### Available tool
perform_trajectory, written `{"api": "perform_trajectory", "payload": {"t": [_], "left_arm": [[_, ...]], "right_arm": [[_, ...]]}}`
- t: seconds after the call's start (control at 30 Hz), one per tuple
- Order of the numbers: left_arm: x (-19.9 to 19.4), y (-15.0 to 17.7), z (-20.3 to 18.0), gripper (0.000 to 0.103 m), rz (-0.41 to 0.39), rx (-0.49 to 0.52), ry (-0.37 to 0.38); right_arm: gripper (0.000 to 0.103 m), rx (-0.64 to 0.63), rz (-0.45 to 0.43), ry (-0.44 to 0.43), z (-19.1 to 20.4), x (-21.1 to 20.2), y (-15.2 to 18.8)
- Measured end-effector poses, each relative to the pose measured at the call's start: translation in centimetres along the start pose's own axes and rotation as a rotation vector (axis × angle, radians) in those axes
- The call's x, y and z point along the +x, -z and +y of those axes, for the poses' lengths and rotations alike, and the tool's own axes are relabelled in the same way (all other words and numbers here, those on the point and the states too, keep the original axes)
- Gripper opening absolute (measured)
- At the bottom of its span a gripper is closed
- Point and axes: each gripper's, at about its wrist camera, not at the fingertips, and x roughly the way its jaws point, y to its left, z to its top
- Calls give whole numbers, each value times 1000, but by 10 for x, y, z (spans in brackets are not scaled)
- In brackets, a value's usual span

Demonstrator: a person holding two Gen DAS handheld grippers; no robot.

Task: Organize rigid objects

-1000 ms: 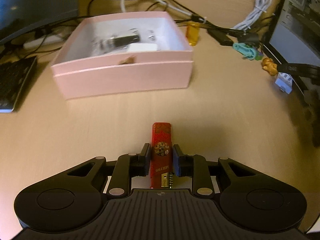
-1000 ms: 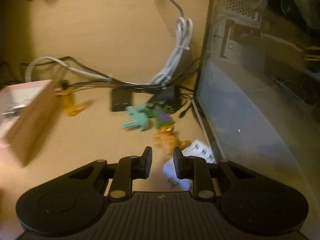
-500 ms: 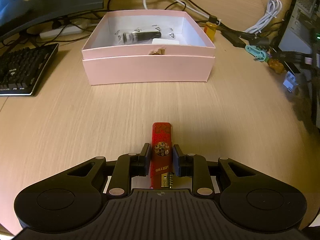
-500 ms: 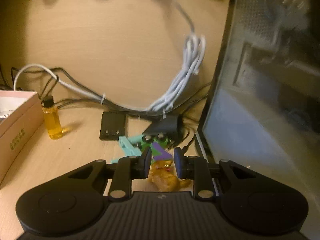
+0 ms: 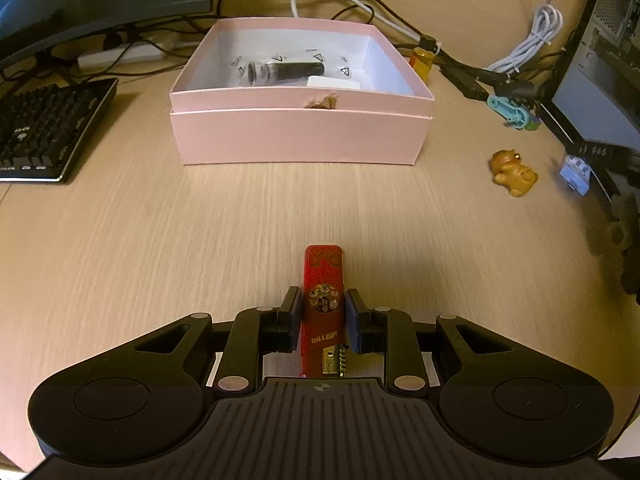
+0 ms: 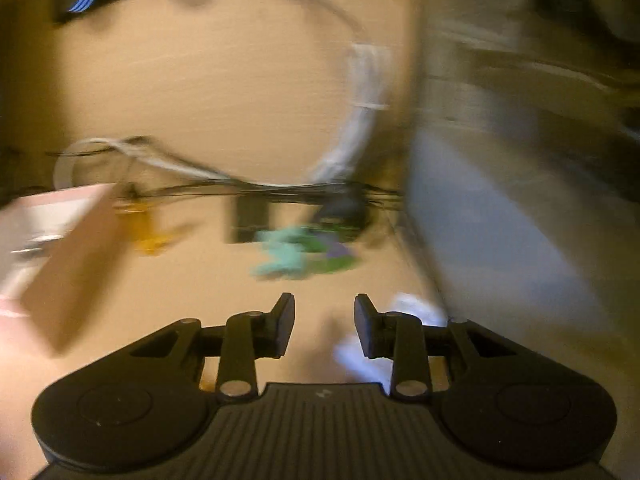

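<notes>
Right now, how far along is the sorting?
Done: a black cylinder and a white block already lie in the pink box. In hand: the left gripper is shut on the red lighter, short of the box. The right gripper is empty, its jaws just opening. Left on the desk: bear figure, teal part, amber bottle.

Left wrist view: looks down and forward over the desk (image 5: 160,248), toward the pink box (image 5: 302,136). Right wrist view: blurred, low and close to the desk, faces the cables (image 6: 352,148). Shared: pink box, cables, teal toy (image 5: 506,107).
</notes>
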Motion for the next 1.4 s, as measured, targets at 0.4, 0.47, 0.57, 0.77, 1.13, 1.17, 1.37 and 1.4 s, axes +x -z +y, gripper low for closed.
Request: {"api": "perform_trajectory", "payload": {"t": [0.4, 0.47, 0.57, 0.77, 1.13, 1.17, 1.37, 1.4], "left_arm": [[-2, 2, 3, 27, 1, 5, 15], [-2, 2, 3, 27, 1, 11, 18], [-2, 2, 3, 27, 0, 32, 21], [-3, 5, -3, 27, -4, 110, 11], [-4, 6, -3, 27, -2, 143, 16], [-5, 8, -3, 27, -3, 145, 18], [-8, 13, -2, 27, -10, 153, 24], [-8, 13, -2, 27, -11, 152, 26]], "right_arm": [[36, 90, 164, -112, 0, 17, 2], [37, 39, 169, -158, 10, 2, 10], [37, -86, 170, -230, 31, -24, 27], [37, -430, 155, -282, 62, -74, 61], [37, 151, 258, -156, -5, -73, 42], [38, 248, 310, -175, -16, -63, 43], [44, 517, 402, -319, -28, -38, 39], [44, 486, 400, -316, -20, -40, 38]]}}
